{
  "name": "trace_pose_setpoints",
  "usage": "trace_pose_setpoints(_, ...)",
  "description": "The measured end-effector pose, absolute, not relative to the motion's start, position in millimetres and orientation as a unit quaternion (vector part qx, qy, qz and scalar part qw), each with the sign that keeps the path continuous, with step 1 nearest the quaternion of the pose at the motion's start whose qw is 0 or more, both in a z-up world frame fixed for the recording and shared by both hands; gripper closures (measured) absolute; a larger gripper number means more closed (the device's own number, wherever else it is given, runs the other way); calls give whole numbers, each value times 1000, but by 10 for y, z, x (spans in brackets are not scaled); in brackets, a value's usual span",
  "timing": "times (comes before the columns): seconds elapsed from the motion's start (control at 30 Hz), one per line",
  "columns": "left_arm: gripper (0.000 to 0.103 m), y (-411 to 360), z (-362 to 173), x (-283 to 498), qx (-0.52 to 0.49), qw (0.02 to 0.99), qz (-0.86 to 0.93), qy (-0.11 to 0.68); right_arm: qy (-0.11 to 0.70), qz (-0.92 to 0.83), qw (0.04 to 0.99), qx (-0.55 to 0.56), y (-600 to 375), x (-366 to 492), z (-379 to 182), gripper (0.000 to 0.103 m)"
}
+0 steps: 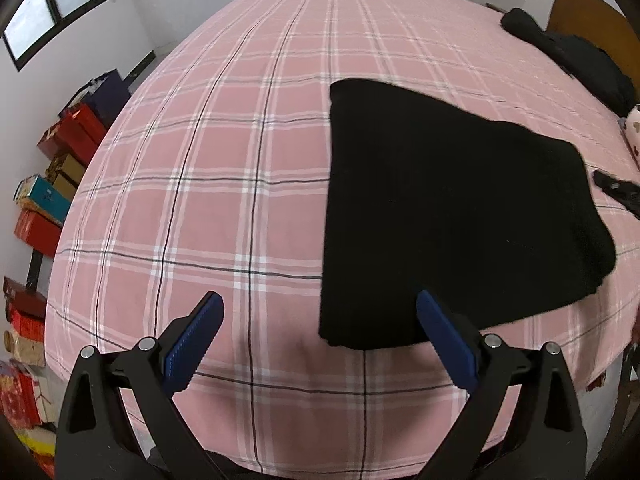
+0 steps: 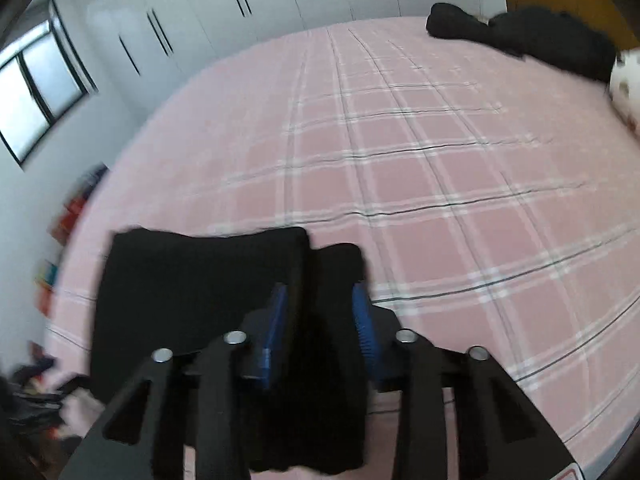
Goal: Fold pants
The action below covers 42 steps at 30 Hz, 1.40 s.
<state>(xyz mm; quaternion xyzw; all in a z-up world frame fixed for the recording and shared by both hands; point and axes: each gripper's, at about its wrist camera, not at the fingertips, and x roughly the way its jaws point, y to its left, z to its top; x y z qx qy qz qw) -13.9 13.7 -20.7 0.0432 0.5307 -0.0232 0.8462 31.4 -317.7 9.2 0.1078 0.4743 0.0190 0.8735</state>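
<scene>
The black pants (image 1: pixel 448 208) lie folded flat on the pink plaid bed (image 1: pixel 240 160), right of centre in the left wrist view. My left gripper (image 1: pixel 320 312) is open and empty, hovering above the bed at the pants' near left corner. In the right wrist view my right gripper (image 2: pixel 320 304) is shut on a thick edge of the pants (image 2: pixel 192 284), with black cloth bunched between its blue pads (image 2: pixel 276 320). The right wrist view is blurred.
A pile of dark clothes (image 1: pixel 576 56) lies at the bed's far right by a wooden headboard (image 1: pixel 580 4); it also shows in the right wrist view (image 2: pixel 532 36). Stacked coloured boxes (image 1: pixel 52 184) line the floor on the left. White wardrobes (image 2: pixel 240 12) stand behind the bed.
</scene>
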Motion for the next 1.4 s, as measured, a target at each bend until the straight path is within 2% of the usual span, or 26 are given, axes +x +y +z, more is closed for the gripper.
trace_pose_setpoints(0.17, 8, 58, -172, -186, 39, 848, -45, 527, 489, 118, 854, 133, -3076, 118, -25, 72)
trace_pose_setpoints(0.23, 8, 12, -190, -194, 38, 846, -48, 529, 493, 170, 841, 142, -2913, 85, -21, 69)
trace_pose_setpoints(0.27, 8, -13, -199, -195, 40, 846, -48, 530, 495, 170, 842, 129, -2861, 92, -18, 66)
trace_pose_setpoints(0.37, 8, -88, -207, -202, 47, 844, -49, 532, 497, 151, 849, 91, -2791, 170, -22, 65)
trace_pose_setpoints(0.53, 8, -109, -158, -210, 56, 847, -44, 527, 453, 133, 867, 160, -3273, 79, 132, 65)
trace_pose_setpoints(0.6, 8, -73, -171, -183, 50, 846, -39, 529, 446, 72, 885, 116, -3407, 33, 133, 65)
trace_pose_setpoints(0.67, 8, -49, -184, -169, 44, 845, -35, 532, 472, 46, 879, 48, -3369, 55, -2, 65)
trace_pose_setpoints(0.83, 8, -97, -227, -164, 38, 840, -34, 540, 471, 113, 875, -8, -2957, 15, -15, 65)
trace_pose_setpoints(1.0, 8, -165, -202, -181, 50, 843, -37, 534, 450, 185, 872, 49, -2864, 80, 124, 65)
trace_pose_setpoints(1.13, 8, -186, -217, -152, 47, 842, -39, 536, 509, 190, 837, 67, -2828, 260, -135, 65)
trace_pose_setpoints(1.2, 8, -184, -220, -139, 45, 841, -39, 538, 524, 178, 830, 61, -2821, 267, -230, 68)
trace_pose_setpoints(1.27, 8, -160, -208, -136, 37, 842, -42, 536, 529, 188, 821, 104, -2897, 312, -288, 71)
trace_pose_setpoints(1.3, 8, -146, -216, -129, 34, 842, -42, 537, 536, 201, 810, 126, -2904, 348, -317, 85)
trace_pose_setpoints(1.33, 8, -140, -226, -121, 33, 841, -41, 538, 539, 207, 806, 130, -2880, 364, -298, 93)
trace_pose_setpoints(1.4, 8, -123, -237, -105, 32, 840, -38, 540, 520, 225, 813, 136, -2854, 335, -107, 94)
